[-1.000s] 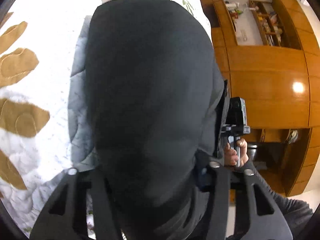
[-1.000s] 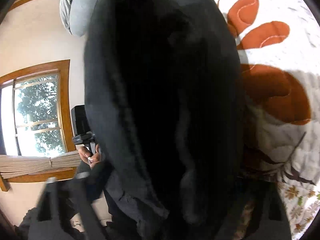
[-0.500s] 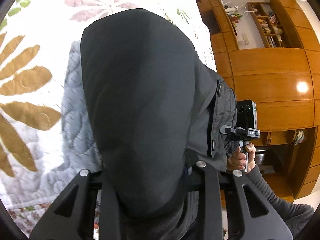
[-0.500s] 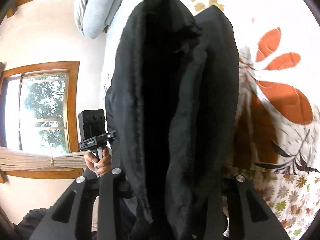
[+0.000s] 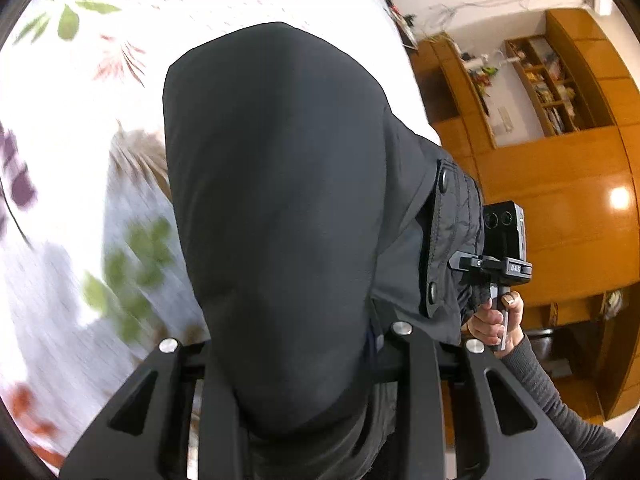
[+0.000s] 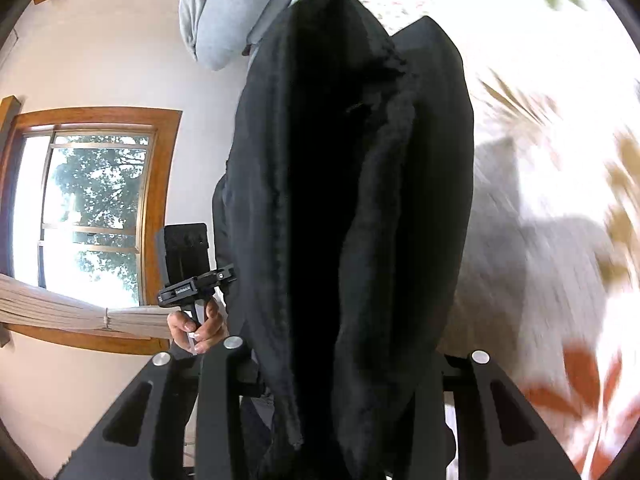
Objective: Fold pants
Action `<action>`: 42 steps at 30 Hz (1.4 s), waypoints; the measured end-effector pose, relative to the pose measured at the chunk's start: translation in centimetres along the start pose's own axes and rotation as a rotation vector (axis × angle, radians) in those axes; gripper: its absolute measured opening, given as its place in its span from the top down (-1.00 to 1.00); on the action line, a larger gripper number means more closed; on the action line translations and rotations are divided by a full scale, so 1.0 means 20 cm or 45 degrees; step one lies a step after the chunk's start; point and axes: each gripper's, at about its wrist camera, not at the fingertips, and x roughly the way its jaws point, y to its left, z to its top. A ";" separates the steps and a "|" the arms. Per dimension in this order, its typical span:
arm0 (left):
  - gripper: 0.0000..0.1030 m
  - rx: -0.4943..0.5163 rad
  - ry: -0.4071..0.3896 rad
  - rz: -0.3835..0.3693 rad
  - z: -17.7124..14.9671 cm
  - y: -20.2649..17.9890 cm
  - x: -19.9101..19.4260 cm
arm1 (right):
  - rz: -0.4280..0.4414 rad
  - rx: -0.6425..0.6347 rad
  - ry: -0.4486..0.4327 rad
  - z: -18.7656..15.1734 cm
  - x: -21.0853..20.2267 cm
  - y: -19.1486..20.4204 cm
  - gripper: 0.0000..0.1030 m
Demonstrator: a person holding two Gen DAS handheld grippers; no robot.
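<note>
Dark pants (image 5: 280, 200) hang bunched in front of the left wrist camera, above a floral bedspread (image 5: 80, 120). My left gripper (image 5: 304, 364) is shut on them, and the cloth hides its fingertips. A quilted band with snaps (image 5: 452, 240) shows at the pants' right edge. In the right wrist view the pants (image 6: 340, 200) fall in thick black folds, and my right gripper (image 6: 332, 380) is shut on that bunch. Each view shows the other gripper's handle, held by a hand (image 5: 496, 320) (image 6: 196, 324), close beside the cloth.
The white bedspread (image 6: 540, 120) with leaf prints spreads beneath, blurred by motion. A grey pillow (image 6: 224, 12) lies at the bed's far end. Wooden cabinets and shelves (image 5: 560, 200) stand on one side of the bed. On the other side is a wood-framed window (image 6: 92, 208).
Both grippers have risen and carried the pants across the bed, so the bedspread pattern has shifted and blurred. The right jaws have drawn in on the cloth.
</note>
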 end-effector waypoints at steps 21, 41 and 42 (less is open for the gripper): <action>-0.50 -0.225 -0.158 0.036 0.15 0.61 -0.13 | -0.028 0.162 -0.065 0.42 0.15 -0.42 -0.50; -0.77 -0.234 -0.365 0.374 -0.06 0.51 -0.31 | -0.340 0.047 -0.190 0.09 -0.03 -0.32 -0.58; -0.81 -0.233 -0.389 0.358 -0.08 0.49 -0.34 | -0.345 0.042 -0.211 0.13 -0.05 -0.29 -0.60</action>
